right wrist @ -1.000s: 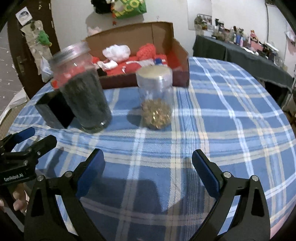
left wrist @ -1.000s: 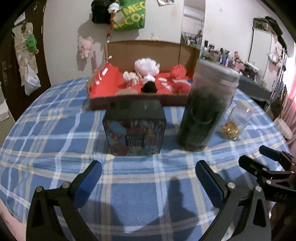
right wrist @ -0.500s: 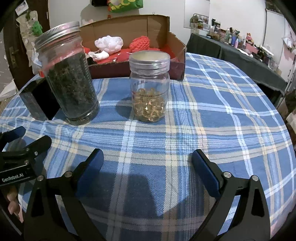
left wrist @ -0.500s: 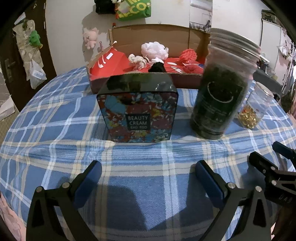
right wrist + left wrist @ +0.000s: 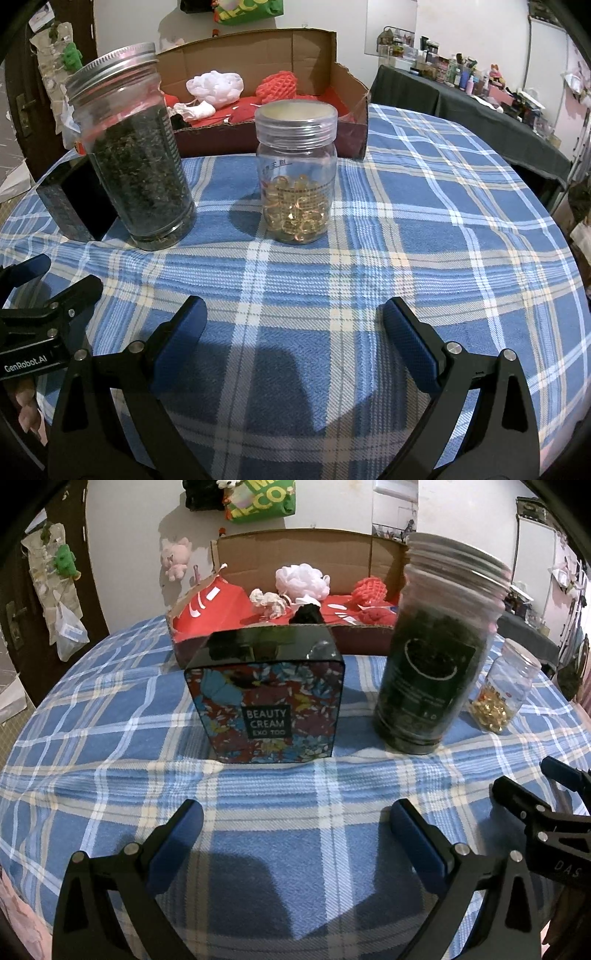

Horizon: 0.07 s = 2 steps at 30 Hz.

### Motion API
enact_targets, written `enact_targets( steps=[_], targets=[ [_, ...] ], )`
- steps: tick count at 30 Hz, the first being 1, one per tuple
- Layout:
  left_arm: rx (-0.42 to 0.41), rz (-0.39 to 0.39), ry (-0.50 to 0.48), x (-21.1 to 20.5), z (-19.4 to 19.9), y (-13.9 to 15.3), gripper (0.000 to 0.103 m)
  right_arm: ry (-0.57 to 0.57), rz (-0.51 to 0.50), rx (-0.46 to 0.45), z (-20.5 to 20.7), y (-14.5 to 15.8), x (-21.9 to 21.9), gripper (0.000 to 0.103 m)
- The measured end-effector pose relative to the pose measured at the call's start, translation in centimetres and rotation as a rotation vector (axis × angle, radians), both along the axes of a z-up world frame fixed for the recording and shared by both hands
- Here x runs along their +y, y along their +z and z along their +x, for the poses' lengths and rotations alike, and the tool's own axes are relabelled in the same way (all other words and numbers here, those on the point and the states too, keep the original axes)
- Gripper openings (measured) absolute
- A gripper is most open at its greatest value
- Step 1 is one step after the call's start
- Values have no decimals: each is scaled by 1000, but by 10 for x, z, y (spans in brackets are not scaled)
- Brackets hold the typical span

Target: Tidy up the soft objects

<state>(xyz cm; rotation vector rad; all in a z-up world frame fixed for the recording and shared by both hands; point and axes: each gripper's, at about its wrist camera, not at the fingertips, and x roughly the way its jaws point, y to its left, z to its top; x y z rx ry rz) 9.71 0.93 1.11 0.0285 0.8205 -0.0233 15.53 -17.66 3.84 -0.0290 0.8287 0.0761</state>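
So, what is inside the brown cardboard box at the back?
The brown cardboard box holds a white mesh puff, a red mesh puff and red fabric. Whatever lies under the fabric is hidden.

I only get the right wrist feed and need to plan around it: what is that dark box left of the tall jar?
Observer: A floral box labelled BEAUTY CREAM, upright, in front of the cardboard box.
Operator: Any soft things in the cardboard box that I'm missing?
Observer: Yes, a black soft piece near its front wall; the tall jar mostly hides it from your side.
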Motion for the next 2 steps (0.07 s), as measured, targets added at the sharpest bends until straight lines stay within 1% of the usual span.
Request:
enact_targets(
  steps=[2],
  targets=[
    [1,-1,0,0,0,0,103,0,0,0,0,0,0,98]
  ],
)
